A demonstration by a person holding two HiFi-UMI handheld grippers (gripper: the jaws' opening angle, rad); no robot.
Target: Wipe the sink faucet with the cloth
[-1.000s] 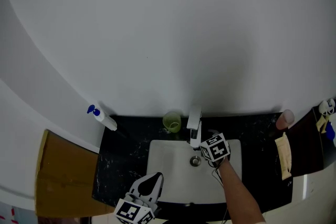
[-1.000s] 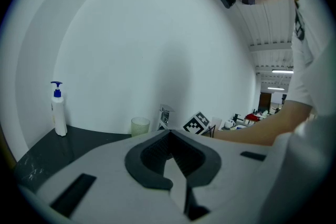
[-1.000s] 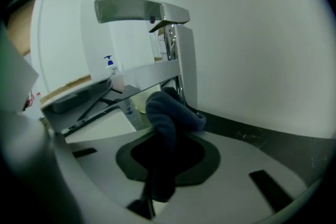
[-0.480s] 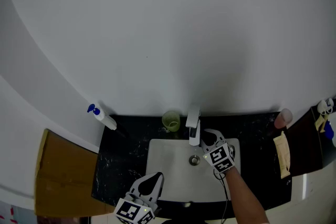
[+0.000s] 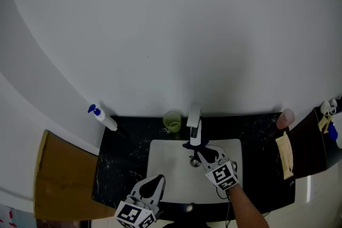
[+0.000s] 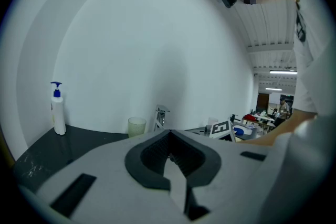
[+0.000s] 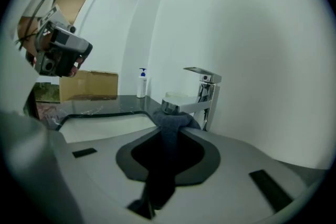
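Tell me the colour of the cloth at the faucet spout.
Dark blue-grey; the cloth shows best in the right gripper view, bunched at the end of the faucet spout.

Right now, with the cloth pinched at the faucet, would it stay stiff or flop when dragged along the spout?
Probably floppy: the cloth bunches and drapes over the faucet tip. Likely light, since the right gripper holds it by one narrow fold. It may snag rather than slide, though its texture is unclear.
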